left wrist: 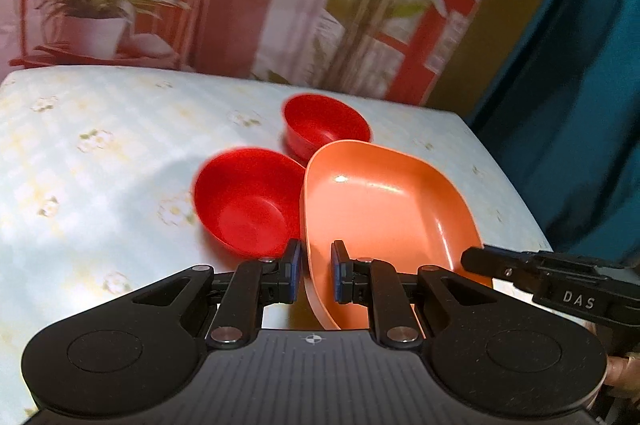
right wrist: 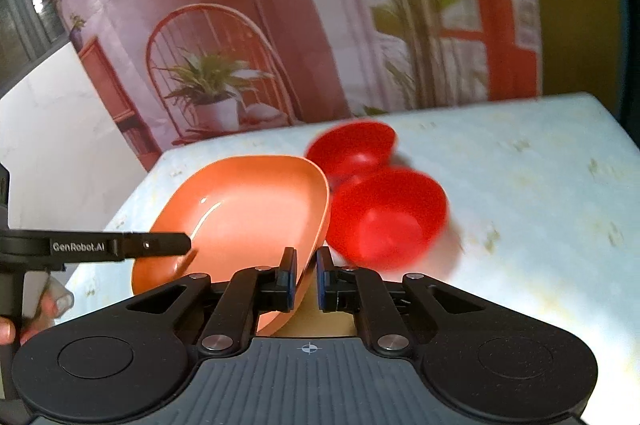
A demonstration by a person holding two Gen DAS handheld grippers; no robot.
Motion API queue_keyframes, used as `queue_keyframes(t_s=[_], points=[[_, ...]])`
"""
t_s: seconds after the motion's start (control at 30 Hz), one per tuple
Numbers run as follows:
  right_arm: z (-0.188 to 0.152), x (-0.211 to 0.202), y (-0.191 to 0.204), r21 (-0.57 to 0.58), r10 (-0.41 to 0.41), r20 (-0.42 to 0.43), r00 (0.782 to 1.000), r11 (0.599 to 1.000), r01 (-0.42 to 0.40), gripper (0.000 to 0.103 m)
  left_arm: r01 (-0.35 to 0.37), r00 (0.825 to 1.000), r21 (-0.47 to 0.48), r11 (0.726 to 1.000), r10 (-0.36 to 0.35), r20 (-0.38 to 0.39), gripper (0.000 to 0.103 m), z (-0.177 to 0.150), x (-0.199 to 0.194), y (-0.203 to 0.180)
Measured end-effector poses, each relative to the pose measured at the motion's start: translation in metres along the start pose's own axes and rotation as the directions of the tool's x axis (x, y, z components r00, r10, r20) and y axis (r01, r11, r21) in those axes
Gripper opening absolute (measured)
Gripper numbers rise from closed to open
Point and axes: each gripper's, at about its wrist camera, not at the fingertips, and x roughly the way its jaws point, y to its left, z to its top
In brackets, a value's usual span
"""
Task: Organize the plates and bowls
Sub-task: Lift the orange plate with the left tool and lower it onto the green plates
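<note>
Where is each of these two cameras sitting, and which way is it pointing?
Left wrist view: sits on the left gripper, looking forward and down over the table; it grips the orange dish, with the right gripper entering sideways.
Right wrist view: sits on the right gripper, whose jaws straddle the dish's rim; the left gripper and a hand show at the left.
Both share the dish, two red bowls and the plant backdrop.

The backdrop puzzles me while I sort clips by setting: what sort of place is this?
Likely a staged home tabletop: a floral tablecloth, a printed backdrop picturing plants, and red bowls beside an orange dish.
</note>
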Motion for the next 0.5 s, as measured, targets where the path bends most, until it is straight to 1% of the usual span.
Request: queue_keyframes(t_s=[0.17, 0.5], points=[[-0.026, -0.015, -0.014, 0.055, -0.025, -0.021, 0.999, 0.998, 0.027, 0.01, 0.018, 0.999, 0.025, 1.0, -0.018, -0.03, 0.017, -0.013, 0.008, -0.011], [-0.05, -0.02, -0.021, 0.102, -0.046, -0.048, 0.998, 0.994, 0.051, 0.01, 0.027, 0.995, 0.025, 0.999, -0.024, -0.096, 0.017, -0.032, 0.023, -0.011]])
